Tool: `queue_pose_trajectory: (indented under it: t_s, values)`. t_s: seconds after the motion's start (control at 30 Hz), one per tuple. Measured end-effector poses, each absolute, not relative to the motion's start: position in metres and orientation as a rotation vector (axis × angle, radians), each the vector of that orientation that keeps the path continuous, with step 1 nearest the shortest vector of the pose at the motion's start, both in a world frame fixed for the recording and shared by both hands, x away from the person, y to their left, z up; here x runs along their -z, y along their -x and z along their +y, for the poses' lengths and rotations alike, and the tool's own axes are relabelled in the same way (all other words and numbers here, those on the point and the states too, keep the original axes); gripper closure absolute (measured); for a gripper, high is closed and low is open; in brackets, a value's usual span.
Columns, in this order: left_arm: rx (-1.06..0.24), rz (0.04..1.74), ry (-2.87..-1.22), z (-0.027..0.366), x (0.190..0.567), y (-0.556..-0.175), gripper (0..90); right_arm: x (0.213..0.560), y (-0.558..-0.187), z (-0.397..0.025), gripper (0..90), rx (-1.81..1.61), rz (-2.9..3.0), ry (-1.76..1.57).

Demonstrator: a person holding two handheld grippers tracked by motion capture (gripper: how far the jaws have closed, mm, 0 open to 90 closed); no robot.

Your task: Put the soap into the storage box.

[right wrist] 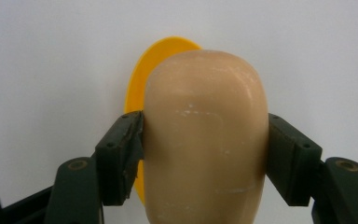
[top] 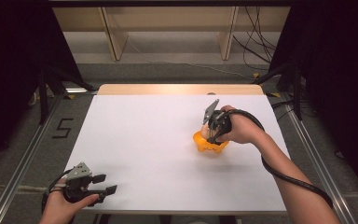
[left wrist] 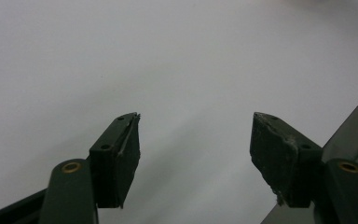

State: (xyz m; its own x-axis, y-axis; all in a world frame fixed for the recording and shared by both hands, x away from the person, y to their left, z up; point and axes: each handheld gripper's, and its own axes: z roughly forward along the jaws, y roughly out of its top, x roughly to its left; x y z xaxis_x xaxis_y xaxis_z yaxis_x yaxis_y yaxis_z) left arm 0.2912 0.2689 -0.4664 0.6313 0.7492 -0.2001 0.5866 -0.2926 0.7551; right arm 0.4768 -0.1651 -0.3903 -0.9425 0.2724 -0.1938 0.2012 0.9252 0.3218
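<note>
The table (top: 168, 149) carries a cup-like holder (top: 209, 143), right of centre, roughly mid-depth. An egg-shaped piece (right wrist: 205, 140) sits btwn the jaws of the right gripper (top: 210, 135), directly over/at the holder; in the right gripper view the holder lies behind the piece, w/ one jaw touching each side of it. The left gripper (top: 103, 184) is at the near left corner of the table, well apart from the holder, jaws pointing right over bare table.

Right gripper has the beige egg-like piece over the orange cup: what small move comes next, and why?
Probably lower it slightly: the right gripper clamps the beige piece just above the orange cup, and whether it is seated is unclear. The left gripper rests open.
</note>
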Motion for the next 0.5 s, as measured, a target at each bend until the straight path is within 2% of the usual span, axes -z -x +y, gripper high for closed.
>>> queue_pose_trajectory:
  t_s: [0.5]
  values:
    - [-0.241, 1.047, -1.998, 0.269, 0.4663, -0.2911, 32.9, 0.3986, -0.4815, -0.1626, 35.5, -0.42, 2.865, -0.339]
